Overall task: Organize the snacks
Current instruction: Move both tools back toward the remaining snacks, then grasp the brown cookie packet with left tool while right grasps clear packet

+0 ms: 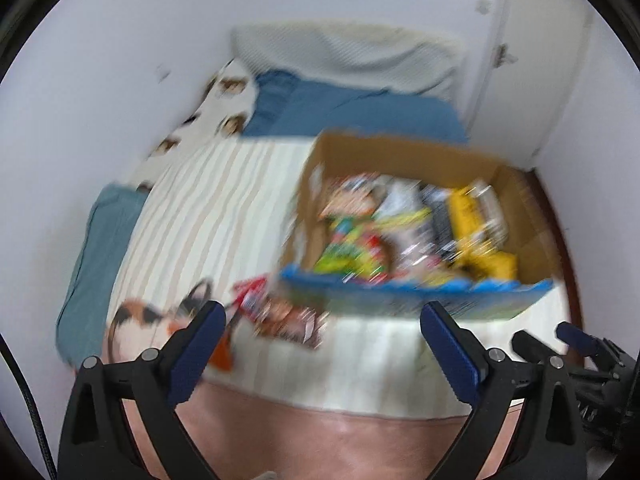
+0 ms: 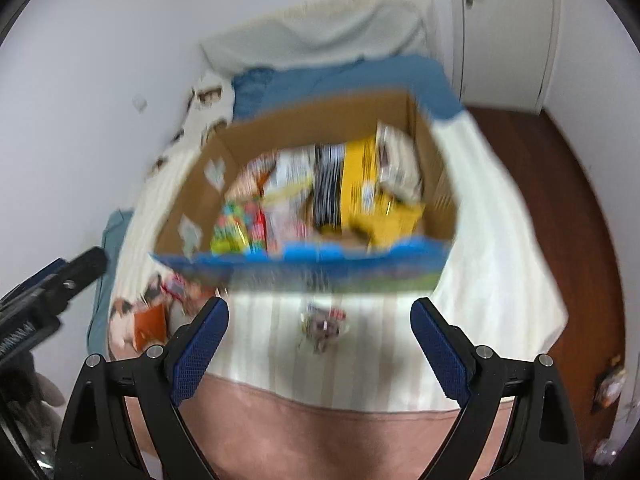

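Both views blurred. Left gripper [image 1: 322, 312] spread wide, empty, poised over the near edge of the bed [image 1: 224, 200]. Right gripper [image 2: 319, 308] likewise released, nothing between its blue pads [image 2: 196, 350]. Cardboard box [image 1: 404, 152] crammed with snacks [image 1: 412, 228], set toward the bed's right edge, just short of the blue blanket [image 1: 360, 114] and white pillow [image 1: 348, 60] at the far end. Loose packets [image 1: 280, 312] lying just beside the box's near left corner; a small wrapped snack [image 2: 322, 322] just off its near side.
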{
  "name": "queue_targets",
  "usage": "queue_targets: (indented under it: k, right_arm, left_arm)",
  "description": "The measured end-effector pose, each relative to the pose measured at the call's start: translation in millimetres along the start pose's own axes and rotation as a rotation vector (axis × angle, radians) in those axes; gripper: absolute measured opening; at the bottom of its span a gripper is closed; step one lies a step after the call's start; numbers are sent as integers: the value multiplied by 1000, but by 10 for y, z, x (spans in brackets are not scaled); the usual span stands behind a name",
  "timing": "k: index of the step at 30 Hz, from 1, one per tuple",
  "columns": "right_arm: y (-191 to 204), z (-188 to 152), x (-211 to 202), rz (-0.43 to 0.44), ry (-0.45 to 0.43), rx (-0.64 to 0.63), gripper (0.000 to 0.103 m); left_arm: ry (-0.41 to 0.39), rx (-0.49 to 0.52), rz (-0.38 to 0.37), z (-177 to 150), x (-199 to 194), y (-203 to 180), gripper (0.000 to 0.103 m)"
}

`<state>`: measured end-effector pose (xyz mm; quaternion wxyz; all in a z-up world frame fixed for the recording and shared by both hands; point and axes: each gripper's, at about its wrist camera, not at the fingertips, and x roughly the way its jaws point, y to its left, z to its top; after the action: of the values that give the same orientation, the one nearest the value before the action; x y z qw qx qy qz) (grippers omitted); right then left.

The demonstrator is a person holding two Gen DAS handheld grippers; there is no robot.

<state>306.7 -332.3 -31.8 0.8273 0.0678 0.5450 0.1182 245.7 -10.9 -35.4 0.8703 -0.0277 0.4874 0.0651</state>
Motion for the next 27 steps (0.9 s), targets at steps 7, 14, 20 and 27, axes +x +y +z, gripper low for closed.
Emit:
queue_targets:
  k: [7,14,20,27]
  right_arm:
    - [-5,-228,926,-44,109,75,94]
    - [197,-399,1430,-125,169,77,63]
    - [208,-416,1403,-152,161,92,53]
    - [245,-451,1358,-181,180,61,53]
  left_arm:
    - [152,-39,64,-482,648,485,100]
    - [272,31,0,-483,1218,617,100]
    - [271,428,8,-379,1655,325,100]
    - [229,983,32,-617,1845,-45,100]
